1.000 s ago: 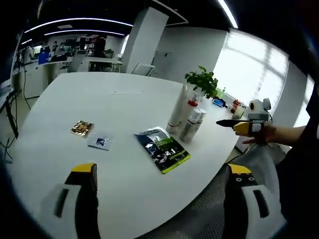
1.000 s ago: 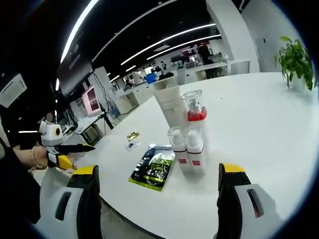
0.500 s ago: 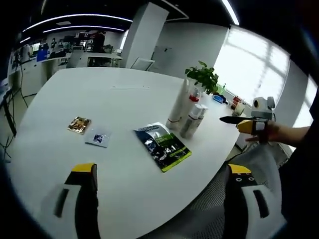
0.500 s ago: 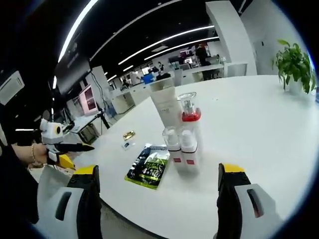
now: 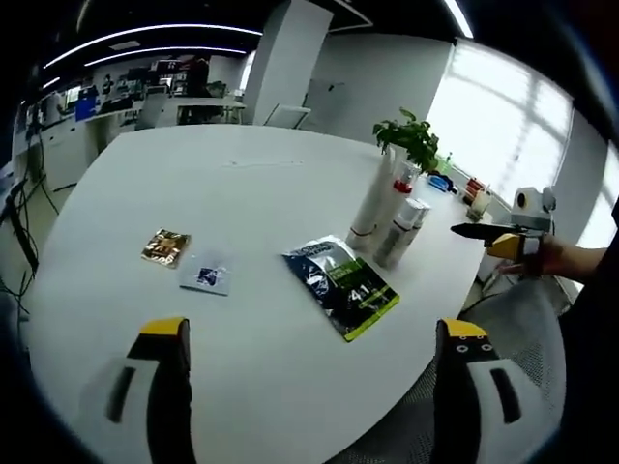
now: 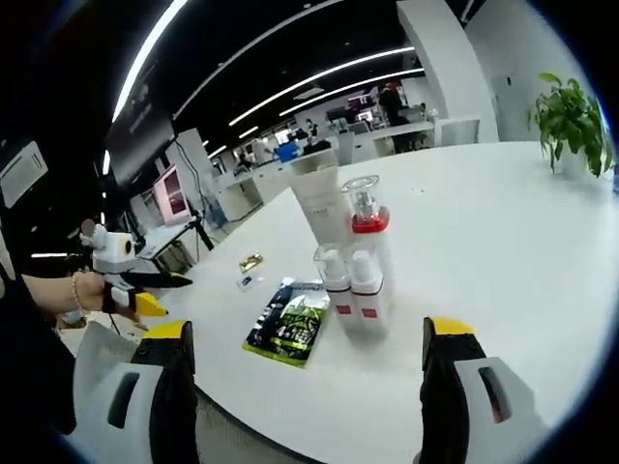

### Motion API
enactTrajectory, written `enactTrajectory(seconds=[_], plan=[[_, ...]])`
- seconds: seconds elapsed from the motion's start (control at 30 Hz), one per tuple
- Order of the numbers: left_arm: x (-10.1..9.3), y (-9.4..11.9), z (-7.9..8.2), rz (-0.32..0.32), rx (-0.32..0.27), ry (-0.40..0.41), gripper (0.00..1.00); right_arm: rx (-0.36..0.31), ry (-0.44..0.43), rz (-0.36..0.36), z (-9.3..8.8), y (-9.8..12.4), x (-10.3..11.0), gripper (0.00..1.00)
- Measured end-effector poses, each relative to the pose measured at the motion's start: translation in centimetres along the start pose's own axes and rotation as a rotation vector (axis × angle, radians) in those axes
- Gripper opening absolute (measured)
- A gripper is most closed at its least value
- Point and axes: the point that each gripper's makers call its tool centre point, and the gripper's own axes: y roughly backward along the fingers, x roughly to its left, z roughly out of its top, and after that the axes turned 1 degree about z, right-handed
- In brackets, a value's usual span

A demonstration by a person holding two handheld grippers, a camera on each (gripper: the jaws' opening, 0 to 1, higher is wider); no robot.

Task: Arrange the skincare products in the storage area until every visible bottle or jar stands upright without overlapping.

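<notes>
Several skincare products stand upright in a tight cluster on the white round table (image 5: 242, 184): a tall white tube (image 5: 372, 201), a clear pump bottle with a red collar (image 5: 402, 180) and two small white bottles (image 5: 400, 232). In the right gripper view the same tube (image 6: 324, 203), pump bottle (image 6: 366, 218) and small bottles (image 6: 352, 292) stand ahead of my right gripper (image 6: 309, 387), which is open and holds nothing. My left gripper (image 5: 314, 387) is open too, over the table's near edge. The right gripper (image 5: 503, 238) hangs off the table's right side; the left gripper (image 6: 135, 282) shows far left.
A dark green sachet (image 5: 340, 286) lies flat in front of the bottles. A gold sachet (image 5: 166, 246) and a small white sachet (image 5: 206, 278) lie to its left. A potted plant (image 5: 411, 141) stands behind the cluster. Office desks fill the background.
Both cameras have shifted slightly; the products and sachets have not moved on the table. In the right gripper view the left gripper has drifted a little toward the table.
</notes>
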Motion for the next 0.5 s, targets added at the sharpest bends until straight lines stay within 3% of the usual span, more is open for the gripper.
enactTrajectory(seconds=[0.5], plan=[[5.2,-2.7,1.0,0.042,0.121,-0.086,0.92,0.018,0.012,-0.002,-0.4,-0.1,0.0,0.97]])
